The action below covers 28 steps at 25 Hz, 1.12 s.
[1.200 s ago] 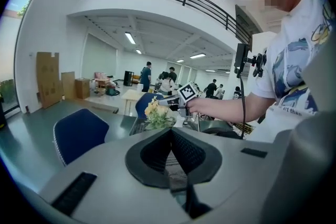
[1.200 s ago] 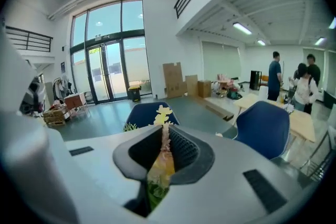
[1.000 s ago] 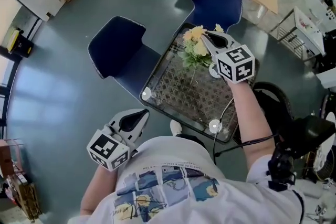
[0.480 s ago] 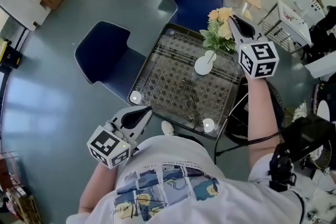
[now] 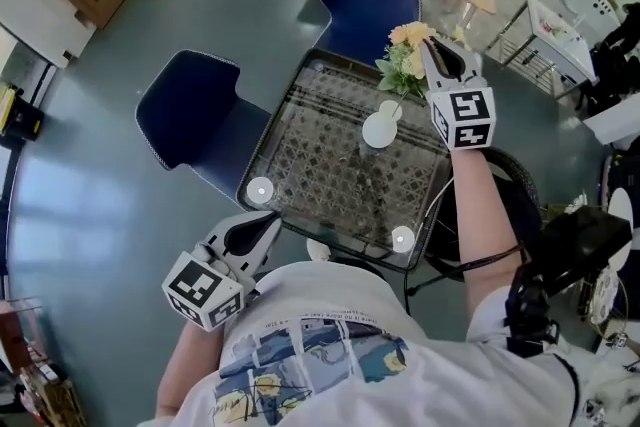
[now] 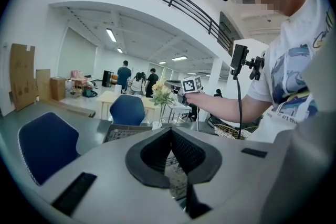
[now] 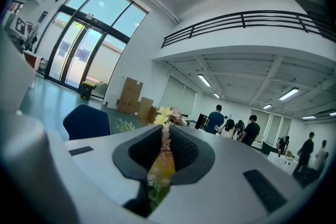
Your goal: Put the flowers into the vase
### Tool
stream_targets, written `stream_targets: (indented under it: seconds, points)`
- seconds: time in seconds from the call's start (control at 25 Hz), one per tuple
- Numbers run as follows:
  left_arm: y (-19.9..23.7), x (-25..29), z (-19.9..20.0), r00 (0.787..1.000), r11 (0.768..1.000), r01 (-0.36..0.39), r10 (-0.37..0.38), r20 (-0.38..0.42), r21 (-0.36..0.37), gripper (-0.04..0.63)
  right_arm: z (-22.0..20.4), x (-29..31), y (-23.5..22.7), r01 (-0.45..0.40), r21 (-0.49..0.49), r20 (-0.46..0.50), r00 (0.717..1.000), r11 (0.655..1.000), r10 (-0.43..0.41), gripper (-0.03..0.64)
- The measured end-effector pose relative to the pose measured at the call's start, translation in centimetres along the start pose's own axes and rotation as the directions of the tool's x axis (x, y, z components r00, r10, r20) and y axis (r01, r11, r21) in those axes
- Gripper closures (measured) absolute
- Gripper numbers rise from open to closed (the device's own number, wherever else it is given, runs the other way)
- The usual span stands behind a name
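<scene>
The left gripper (image 5: 266, 219) hangs off the near left corner of the table (image 5: 300, 170), well apart from the work. Its fingers (image 6: 157, 147) are closed tip to tip with nothing between them.

One white vase (image 5: 380, 129) stands upright toward the far right corner of the table. One bunch of flowers (image 5: 405, 58), yellow and white blooms over green leaves, hangs just beyond it. The stems run down from the blooms, close to upright, and slant toward the vase mouth. Whether the stem ends have reached the mouth cannot be told.

The right gripper (image 5: 428, 47) is by far the nearer hand, and its fingers are pinched on the bunch with only a narrow gap. The vase lies below and a little nearer than these fingers, so the coming move is probably a lowering of the stems into the mouth.

Also in view are one table and two blue chairs (image 5: 185, 110) beside it.
</scene>
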<state>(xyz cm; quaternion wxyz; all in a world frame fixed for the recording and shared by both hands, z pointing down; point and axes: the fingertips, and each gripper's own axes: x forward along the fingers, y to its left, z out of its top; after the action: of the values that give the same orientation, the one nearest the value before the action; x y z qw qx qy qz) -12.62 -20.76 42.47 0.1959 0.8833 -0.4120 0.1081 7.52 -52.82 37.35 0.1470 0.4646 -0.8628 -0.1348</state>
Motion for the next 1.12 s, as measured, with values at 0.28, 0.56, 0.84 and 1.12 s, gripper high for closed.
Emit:
stream_targets:
  seconds: [0.28, 0.56, 0.84, 1.12]
  points:
    - [0.6, -0.1, 0.0, 0.999, 0.999, -0.03, 0.03, -0.012, -0.031, 0.586, -7.7, 1.8, 7.9, -0.155, 0.007, -0.162, 0.975, 0.988, 0.154, 0.565]
    - [-1.4, 1.6, 1.0, 0.999, 0.998, 0.044, -0.043, -0.011, 0.036, 0.586, -8.3, -0.7, 9.3, -0.158, -0.005, -0.229, 0.962, 0.987, 0.152, 0.534]
    - [-3.4, -0.2, 0.7, 0.996, 0.991, 0.09, -0.088, -0.017, 0.097, 0.586, -6.6, -3.1, 10.4, -0.135, -0.019, -0.21, 0.969, 0.991, 0.128, 0.534]
    - [-3.2, -3.5, -0.8, 0.996, 0.993, 0.09, -0.089, -0.015, 0.083, 0.586, -4.5, -5.7, 14.0, -0.159, -0.029, -0.2, 0.968, 0.987, 0.15, 0.534]
